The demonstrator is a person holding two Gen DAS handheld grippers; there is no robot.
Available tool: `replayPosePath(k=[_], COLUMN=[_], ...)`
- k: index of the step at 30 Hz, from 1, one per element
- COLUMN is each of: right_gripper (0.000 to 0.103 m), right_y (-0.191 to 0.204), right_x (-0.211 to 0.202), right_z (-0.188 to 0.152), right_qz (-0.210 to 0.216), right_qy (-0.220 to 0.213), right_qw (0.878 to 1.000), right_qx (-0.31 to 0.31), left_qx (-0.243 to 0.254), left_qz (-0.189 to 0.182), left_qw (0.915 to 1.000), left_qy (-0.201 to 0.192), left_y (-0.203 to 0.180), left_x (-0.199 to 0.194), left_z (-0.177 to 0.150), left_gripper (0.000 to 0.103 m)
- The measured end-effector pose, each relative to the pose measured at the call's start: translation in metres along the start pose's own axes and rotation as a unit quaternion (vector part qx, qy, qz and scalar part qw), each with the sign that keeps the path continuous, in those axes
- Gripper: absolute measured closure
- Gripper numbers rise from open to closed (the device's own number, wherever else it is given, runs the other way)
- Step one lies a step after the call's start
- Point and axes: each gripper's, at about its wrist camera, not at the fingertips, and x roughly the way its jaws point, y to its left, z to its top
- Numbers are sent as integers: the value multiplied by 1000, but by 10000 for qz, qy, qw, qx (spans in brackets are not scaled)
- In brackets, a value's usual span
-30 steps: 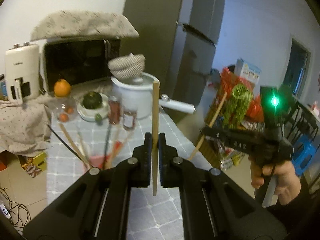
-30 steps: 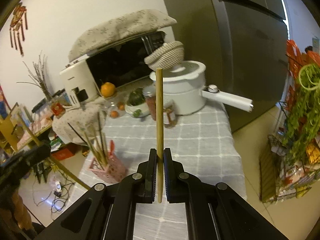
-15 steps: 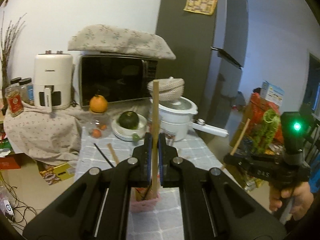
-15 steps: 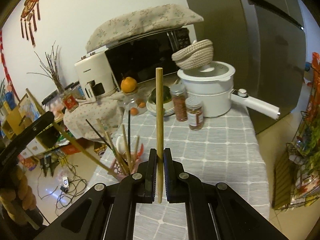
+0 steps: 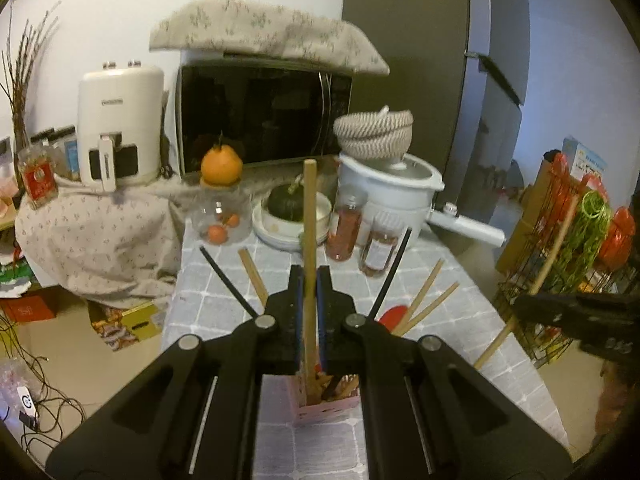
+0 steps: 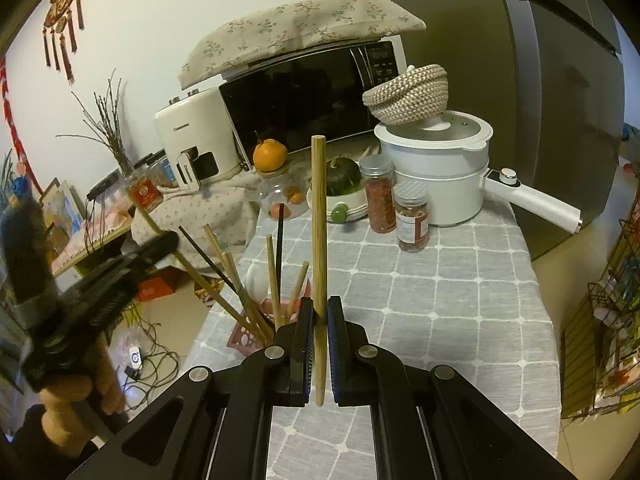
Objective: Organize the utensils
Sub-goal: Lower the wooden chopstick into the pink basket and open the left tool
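Left tongs (image 5: 308, 280): clamped tight on a wooden chopstick (image 5: 309, 216) that stands upright between the pads; its lower end reaches the mouth of the pink utensil holder (image 5: 320, 408), though whether it is inside cannot be told.
Right tongs (image 6: 319, 320): clamped tight on a second wooden chopstick (image 6: 319, 216), also upright, its lower end showing just below the pads.
Pink utensil holder: on the grey checked table (image 6: 440, 300); in the right wrist view it sits at 9 o'clock of the right tongs, already bristling with wooden and black chopsticks (image 6: 276, 272) fanned outward.
Each tool seen by the other: in the left wrist view the right tongs sit at 3 o'clock, blurred, with their chopstick slanting; in the right wrist view the left tool and the hand (image 6: 80, 392) holding it sit at 8 o'clock.
Far end of table: white pot (image 6: 440, 168) with a woven basket (image 6: 408, 92) on its lid, two spice jars (image 6: 394, 196), a green squash (image 6: 342, 176) in a dish, an orange (image 6: 270, 155).
Behind: black microwave (image 6: 304, 100) under a flowered cloth, white appliance (image 5: 118, 120) beside it.
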Motion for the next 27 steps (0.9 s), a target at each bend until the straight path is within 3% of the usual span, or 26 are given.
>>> replayPosePath(k=[10,12,14,16,19,22,27], right_gripper=[96,96,96,96,96,96,96], right_y=[6,9,14,17,23,27,38], right_x=[0,0,-3,-5,-8,-10,-11], right_z=[-1,1,2,4,6,9,15], right_qz=[75,119,187,234,303,372,482], right_qy=[-109,-153,-216,-277,-385,-501,-747], right_qw=[9999,9998,9996,9993,9988,9980,9960], right_qx=[-46,-58,-75,-91,-91,-83,-40], left_qx=[-259,-324,-349,-350,-359,-368,-459], left_qz=[-78,-146,-170,-182,-188,-97,18], left_qw=[9980,9976,9979,9984,9985,9983,9974], left_qy=[571,598,523,403,373,443,554], left_y=[4,5,6,5,7,14,33], left_x=[35,35,32,22,13,2,-16], left_z=[-14,-13,-10,-6,-3,-3,-10], left_gripper=[96,88,69,57,51,36,27])
